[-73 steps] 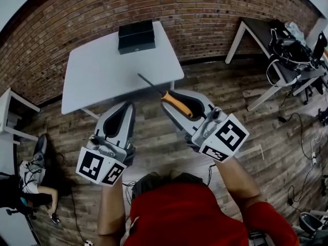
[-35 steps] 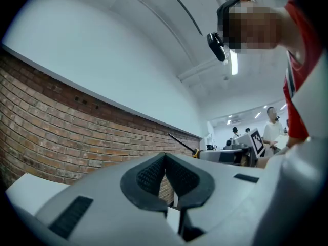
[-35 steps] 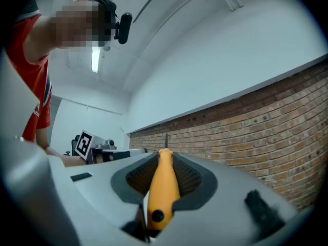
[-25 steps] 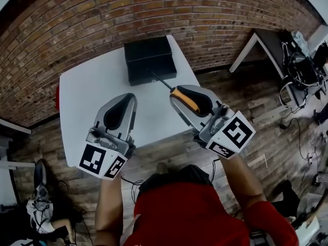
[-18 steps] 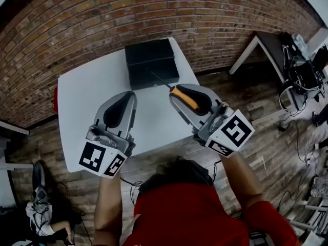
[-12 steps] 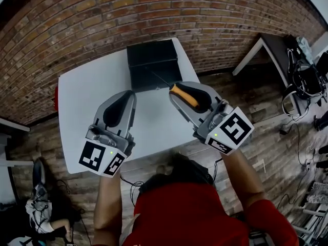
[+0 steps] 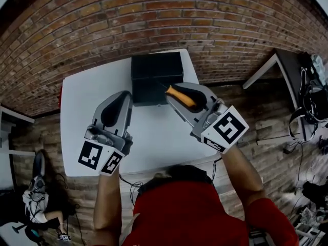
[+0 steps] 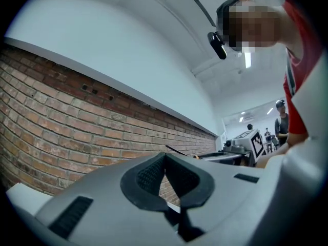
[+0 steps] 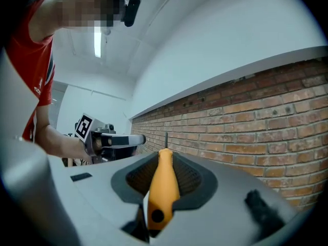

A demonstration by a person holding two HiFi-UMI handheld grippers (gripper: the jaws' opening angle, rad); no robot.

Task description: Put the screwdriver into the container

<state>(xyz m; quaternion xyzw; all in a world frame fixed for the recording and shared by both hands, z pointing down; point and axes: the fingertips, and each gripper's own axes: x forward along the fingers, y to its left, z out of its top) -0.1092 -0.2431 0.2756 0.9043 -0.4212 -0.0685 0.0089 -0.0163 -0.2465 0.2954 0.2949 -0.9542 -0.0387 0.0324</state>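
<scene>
The black open container (image 7: 156,74) stands at the far edge of the white table (image 7: 84,99), against the brick wall. My right gripper (image 7: 176,92) is shut on the orange handle of the screwdriver (image 7: 179,95), held above the container's near right corner. The dark shaft points forward over the box and is hard to see against it. In the right gripper view the handle (image 9: 163,187) lies between the pads with the thin shaft (image 9: 166,138) sticking up ahead. My left gripper (image 7: 121,97) hovers over the table left of the container, shut (image 8: 165,156) with nothing in it.
A brick wall (image 7: 154,19) runs just behind the table. Wooden floor (image 7: 256,117) lies to the right, with another table (image 7: 281,64) and cables farther right. A red object (image 7: 61,89) shows at the table's left edge.
Both grippers have come forward over the table. The right one has carried the screwdriver from the table's near edge to the container's near right corner. Both stay shut.
</scene>
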